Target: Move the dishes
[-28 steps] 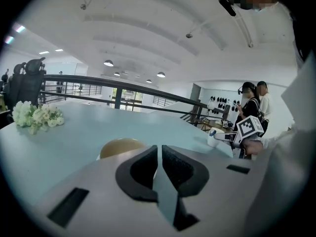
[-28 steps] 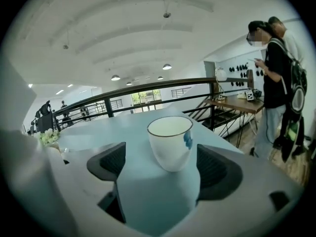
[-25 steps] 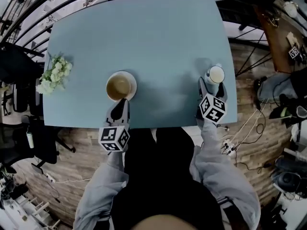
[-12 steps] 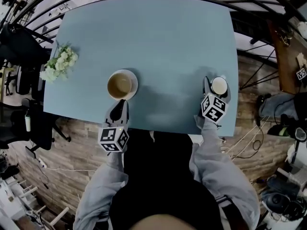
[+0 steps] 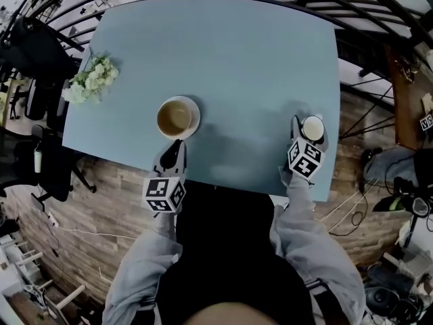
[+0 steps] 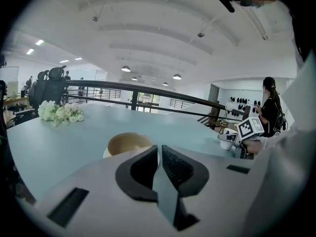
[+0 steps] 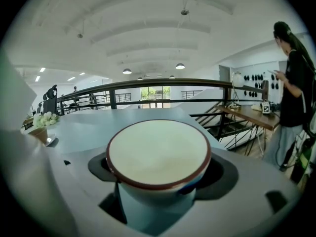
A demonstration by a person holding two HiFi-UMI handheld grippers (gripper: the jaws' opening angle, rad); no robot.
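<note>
Cup (image 5: 312,127), white with a red-brown rim, stands upright on the table (image 5: 223,53) near its front right corner, close to the right edge. Right gripper (image 5: 308,134) reaches in from the near side, jaws spread wide with the cup between them. In the right gripper view the cup (image 7: 158,154) fills the gap, one dark pad on each side of its wall under the rim. The jaws have just been closing a little around it, and no firm press shows. Bowl (image 5: 177,117), tan inside with a pale rim, sits left of centre near the front edge, well apart from the cup. Left gripper (image 5: 176,146) points at the bowl from the near side, tips just short of its rim. In the left gripper view the left gripper (image 6: 159,151) has its jaws drawn together with only a slit between the pads and nothing in them. The bowl (image 6: 129,143) lies just beyond the tips. Flowers (image 5: 91,81), white with green, lie at the left edge of the table, far from both dishes. Both grey sleeves reach forward over the front edge.
</note>
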